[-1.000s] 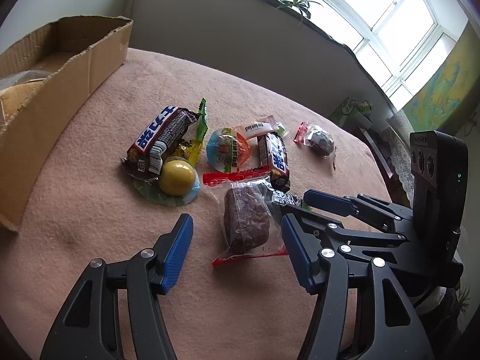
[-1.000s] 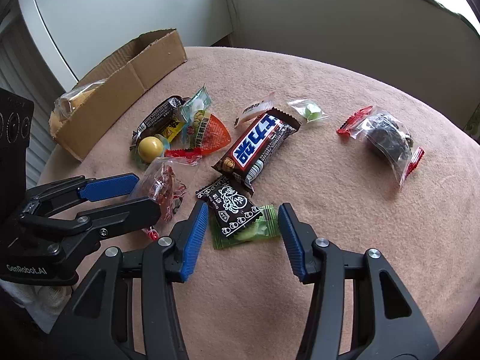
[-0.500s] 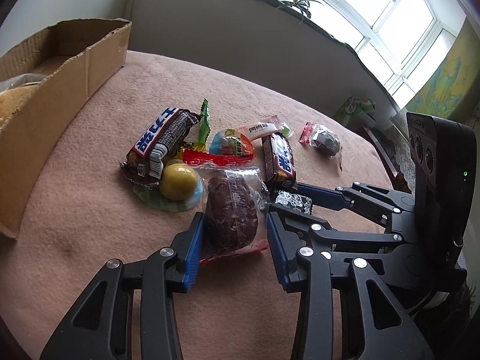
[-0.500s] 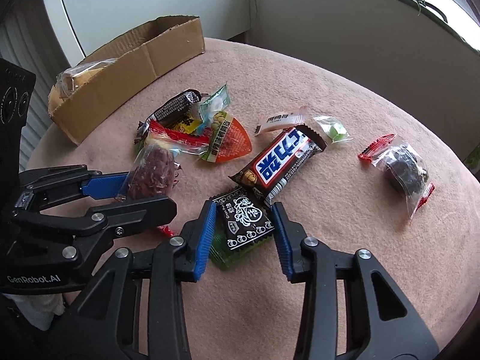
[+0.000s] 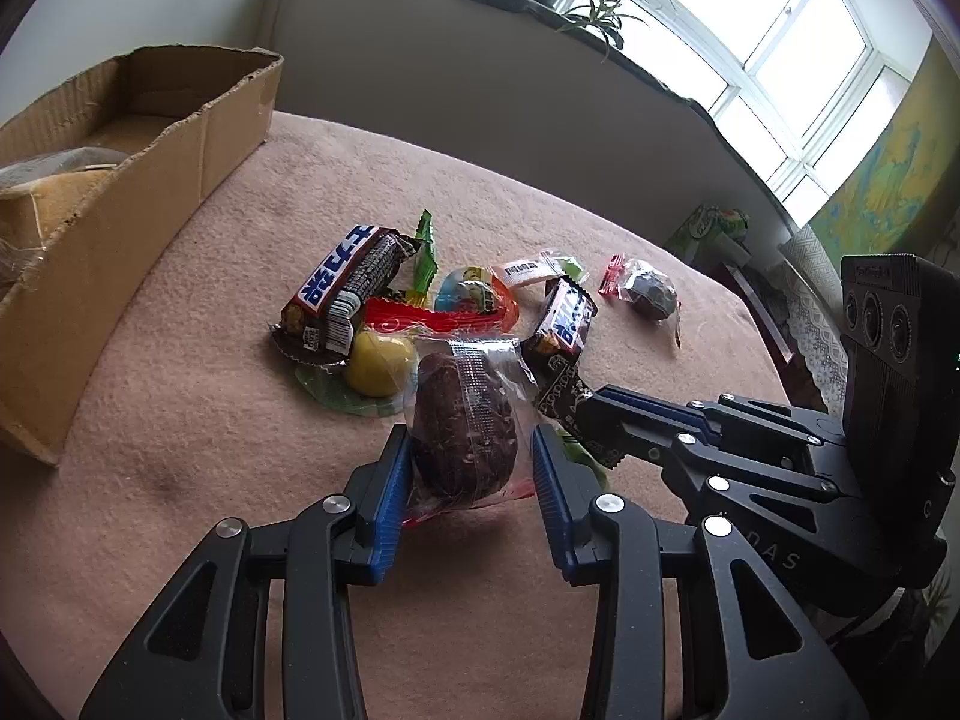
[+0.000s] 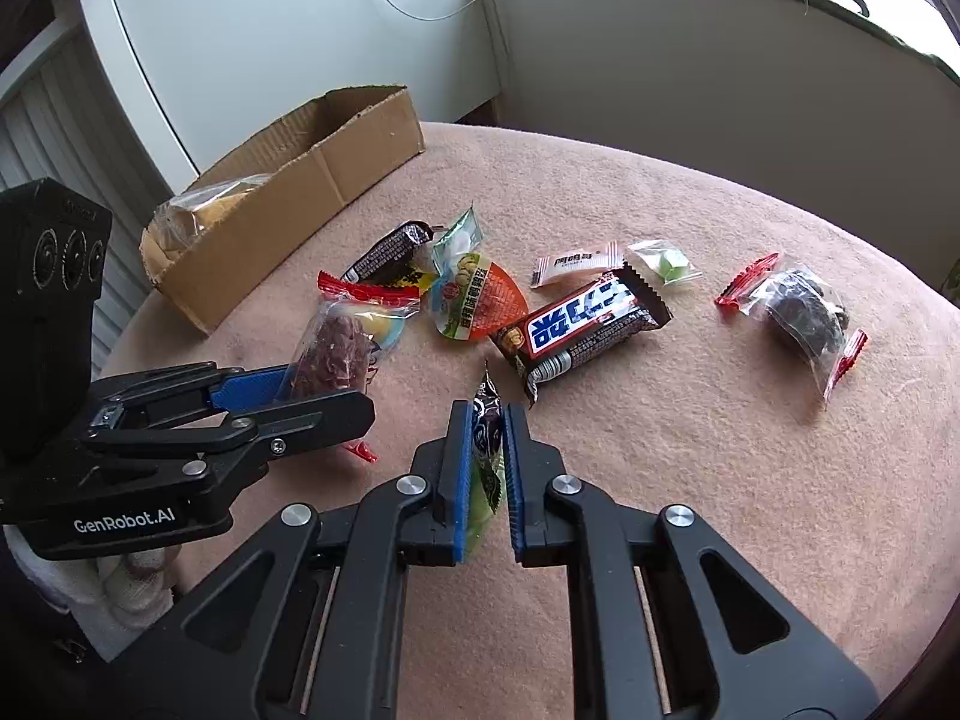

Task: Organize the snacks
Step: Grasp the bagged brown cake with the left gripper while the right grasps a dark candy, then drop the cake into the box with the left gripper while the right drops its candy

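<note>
My left gripper (image 5: pixel 469 443) is shut on a brown chocolate cake in a clear wrapper (image 5: pixel 465 420), with a blue pad pressed against each side. The right wrist view shows the same cake (image 6: pixel 336 351) between the left gripper's fingers (image 6: pixel 258 384). My right gripper (image 6: pixel 485 420) is shut on a small black packet with a green one behind it (image 6: pixel 487 429), both pinched upright between its pads. In the left wrist view the right gripper (image 5: pixel 600 414) reaches in from the right, just beside the cake.
A cardboard box (image 6: pixel 300 180) holding a bagged bread stands at the left on the pink cloth. Loose snacks lie ahead: two chocolate bars (image 5: pixel 345 294) (image 6: pixel 576 324), a yellow ball (image 5: pixel 381 363), an orange-lidded cup (image 6: pixel 480 300), small candies (image 6: pixel 576 264) and a second wrapped cake (image 6: pixel 804 312).
Both grippers went from open to shut. The left closed around the chocolate cake and the right squeezed the black and green packets upright between its pads.
</note>
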